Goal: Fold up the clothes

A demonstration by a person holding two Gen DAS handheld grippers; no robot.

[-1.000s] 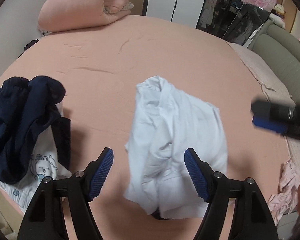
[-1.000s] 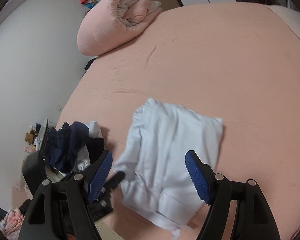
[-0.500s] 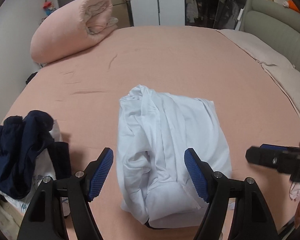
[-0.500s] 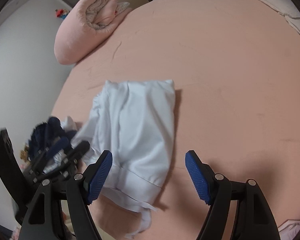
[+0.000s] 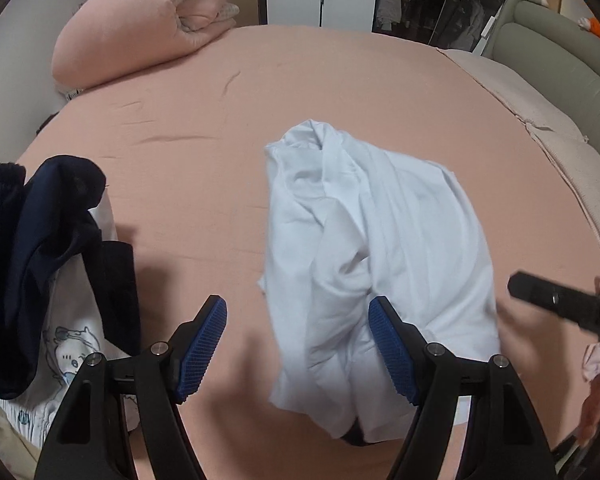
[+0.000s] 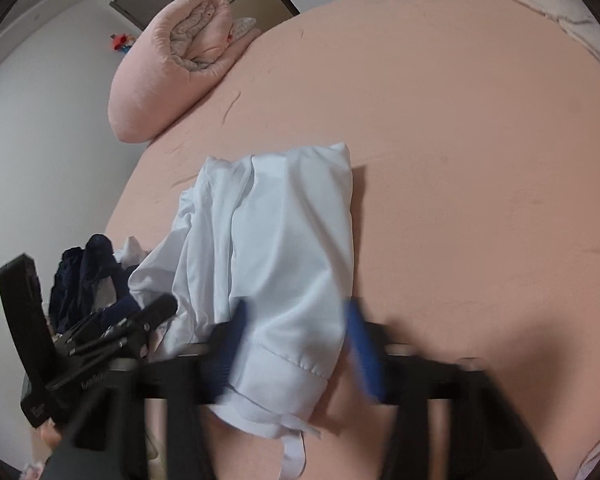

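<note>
left gripper [image 5: 296, 344] hovers low over the near edge of the bed [image 5: 340, 92], its blue-padded jaws spread wide with nothing between them; the right-hand pad sits in front of the white garment [image 5: 380, 248] but does not pinch it. right gripper [image 6: 296, 344], motion-blurred in its own view, has its jaws apart on either side of the garment's hemmed near end; whether the pads press the cloth or merely flank it cannot be told through the blur.

the white garment lies bunched and partly doubled over in the middle of the pink bed sheet, long axis running away from the cameras, with loose ridges along its left side and a tie or tape trailing from the near hem [image 6: 294, 456]. a heap of navy clothing [image 5: 40, 248] over a white cartoon-printed piece [image 5: 70, 344] waits at the bed's left edge, well apart from the garment. a rolled pink duvet [image 5: 148, 20] rests at the far end.

judged step: an early stage of folding, the grasp on the near hem being taken up. the next move appears to call for both grippers to close on the two near corners, then draw the cloth flat before any fold is laid.

writing: faint lettering on the left gripper's body in the right wrist view is too blurred to read; no brand or label is legible elsewhere.
</note>
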